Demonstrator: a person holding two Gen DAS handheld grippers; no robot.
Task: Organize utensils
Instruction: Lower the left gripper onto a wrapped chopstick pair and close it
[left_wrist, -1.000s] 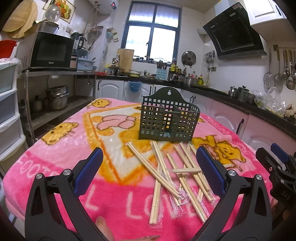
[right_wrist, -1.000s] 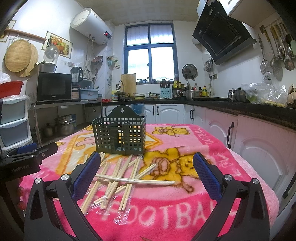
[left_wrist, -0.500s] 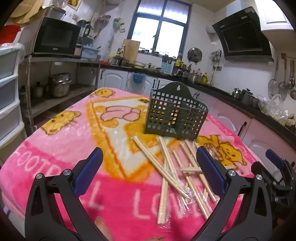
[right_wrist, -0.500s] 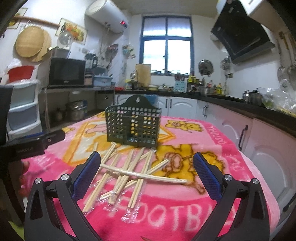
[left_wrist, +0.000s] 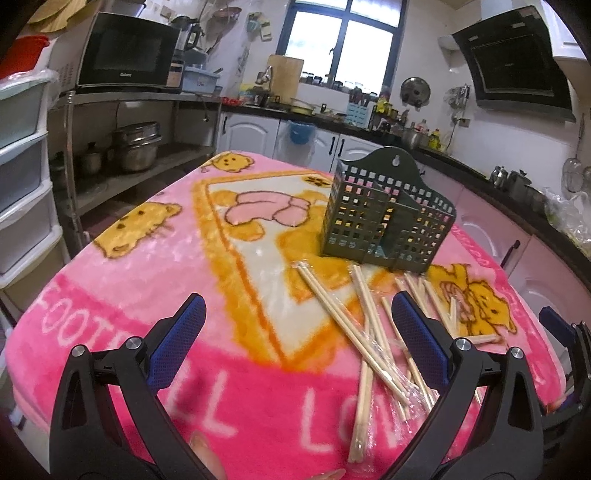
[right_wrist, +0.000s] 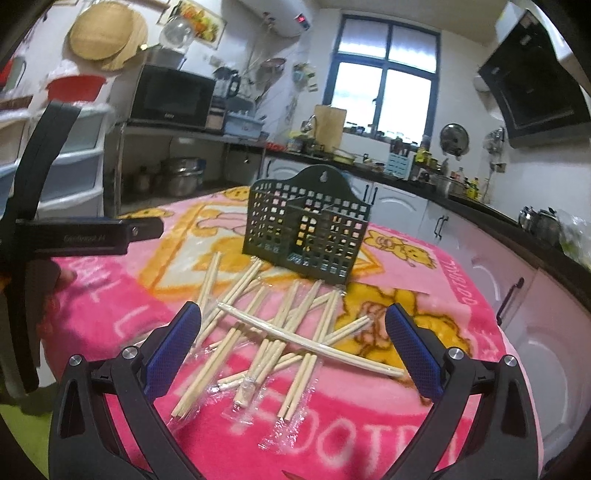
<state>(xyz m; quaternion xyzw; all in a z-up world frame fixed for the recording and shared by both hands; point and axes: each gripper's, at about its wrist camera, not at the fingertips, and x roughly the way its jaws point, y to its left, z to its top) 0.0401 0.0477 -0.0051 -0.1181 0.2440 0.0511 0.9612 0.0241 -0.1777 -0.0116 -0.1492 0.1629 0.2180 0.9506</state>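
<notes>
Chopsticks (right_wrist: 280, 332) scattered before holder (right_wrist: 306, 236), both hand-held grippers (left_wrist: 295, 347) (right_wrist: 291, 343) released.
Right view alone shows one pair lying crosswise atop.

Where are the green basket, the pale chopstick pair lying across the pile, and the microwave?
green basket (right_wrist: 306, 236): right wrist view, on its perforated front wall.
pale chopstick pair (right_wrist: 295, 338): right wrist view, mid-length, where it crosses the others.
microwave (left_wrist: 127, 55): left wrist view, on its dark door.
</notes>
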